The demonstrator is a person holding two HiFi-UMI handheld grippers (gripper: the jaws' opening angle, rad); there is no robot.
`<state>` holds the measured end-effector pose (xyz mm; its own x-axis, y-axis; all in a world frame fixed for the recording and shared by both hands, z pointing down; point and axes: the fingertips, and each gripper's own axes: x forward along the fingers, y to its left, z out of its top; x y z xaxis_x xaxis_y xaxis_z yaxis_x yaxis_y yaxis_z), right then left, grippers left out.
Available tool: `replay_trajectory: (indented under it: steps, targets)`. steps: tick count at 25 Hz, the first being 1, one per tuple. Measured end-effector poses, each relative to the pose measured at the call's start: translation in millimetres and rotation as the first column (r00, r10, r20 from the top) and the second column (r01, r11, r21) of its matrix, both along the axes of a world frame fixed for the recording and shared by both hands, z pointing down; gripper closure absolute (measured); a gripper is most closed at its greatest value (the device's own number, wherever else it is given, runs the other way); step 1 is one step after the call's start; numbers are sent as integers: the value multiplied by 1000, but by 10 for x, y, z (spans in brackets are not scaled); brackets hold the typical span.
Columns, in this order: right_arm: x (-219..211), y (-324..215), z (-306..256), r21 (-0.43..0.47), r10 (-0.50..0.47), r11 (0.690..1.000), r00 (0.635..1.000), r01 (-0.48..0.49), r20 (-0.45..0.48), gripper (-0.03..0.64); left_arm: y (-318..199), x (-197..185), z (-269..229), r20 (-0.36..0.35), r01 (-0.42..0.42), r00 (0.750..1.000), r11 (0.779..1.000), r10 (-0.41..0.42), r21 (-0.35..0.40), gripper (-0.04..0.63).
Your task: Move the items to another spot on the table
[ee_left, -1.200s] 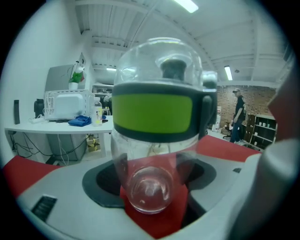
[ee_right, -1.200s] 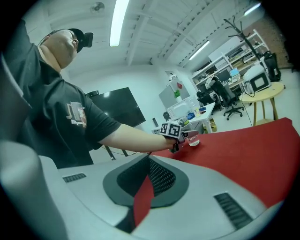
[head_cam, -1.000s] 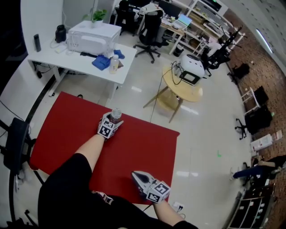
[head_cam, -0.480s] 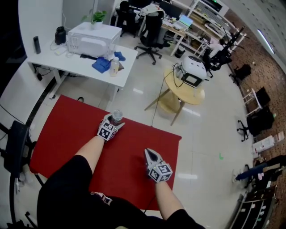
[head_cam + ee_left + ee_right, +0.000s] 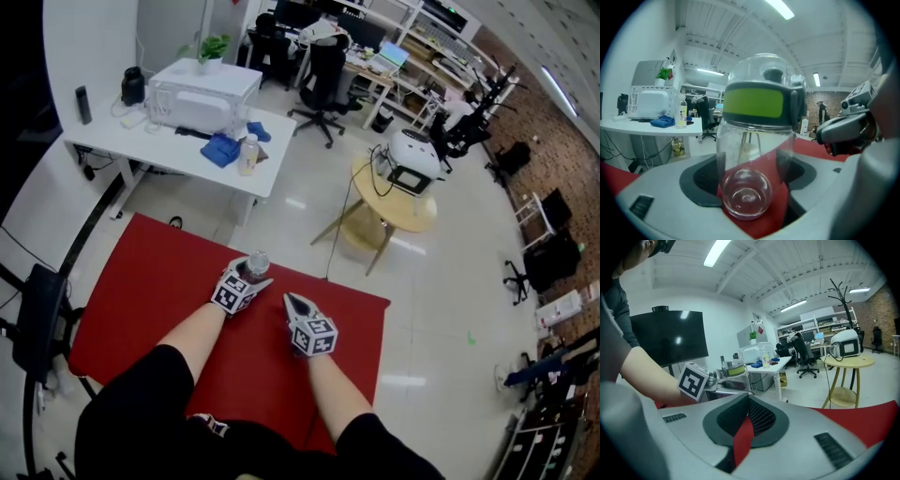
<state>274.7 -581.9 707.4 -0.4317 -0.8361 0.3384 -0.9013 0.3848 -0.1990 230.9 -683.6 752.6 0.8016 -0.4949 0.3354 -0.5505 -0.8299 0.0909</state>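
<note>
A clear bottle [image 5: 256, 263] with a green-banded lid stands near the far edge of the red table [image 5: 141, 272]. My left gripper [image 5: 249, 273] is shut on the bottle, one jaw against each side of its glass body [image 5: 752, 154]. In the left gripper view the bottle's round base shows between the jaws over the red surface. My right gripper [image 5: 290, 300] is shut with nothing in it, just right of the bottle and pointing at the far edge. The right gripper view shows its jaws [image 5: 745, 423] closed to a thin slit, with the bottle [image 5: 730, 369] off to the left.
A white desk [image 5: 178, 141] with a white appliance [image 5: 202, 94] and a blue cloth stands beyond the table. A round wooden side table [image 5: 394, 192] carrying a white device is at the back right. A black chair [image 5: 37, 314] sits at the table's left end.
My right gripper has travelled from the table's near right edge forward and left, ending close beside the bottle. The left gripper still holds the bottle near the far edge.
</note>
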Motion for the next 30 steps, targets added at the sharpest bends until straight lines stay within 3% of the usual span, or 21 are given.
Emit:
replay_trajectory:
  steps: [6, 15, 18, 22, 27, 30]
  targets:
    - [-31, 39, 49, -9, -5, 1000, 1000, 5, -12, 629, 73, -71, -23, -32, -1, 999, 999, 0, -45, 204]
    - [-12, 425, -99, -6, -14, 1000, 999, 14, -45, 629, 454, -471, -137, 28, 46, 999, 999, -45, -3, 215]
    - [-65, 664, -197, 3, -23, 1000, 998, 23, -55, 629, 662, -680, -180, 45, 80, 996, 996, -81, 29, 326]
    - [-81, 1146, -331, 7, -31, 999, 998, 32, -62, 629, 1138, -843, -376, 23, 121, 992, 992, -122, 41, 603]
    - [-97, 1940, -529, 3, -32, 999, 998, 32, -52, 629, 2033, -853, -790, -68, 59, 996, 998, -58, 14, 604]
    - [-139, 2565, -638, -14, -48, 999, 998, 47, -48, 629, 2708, -841, -991, -84, 7, 996, 1000, -6, 9, 604]
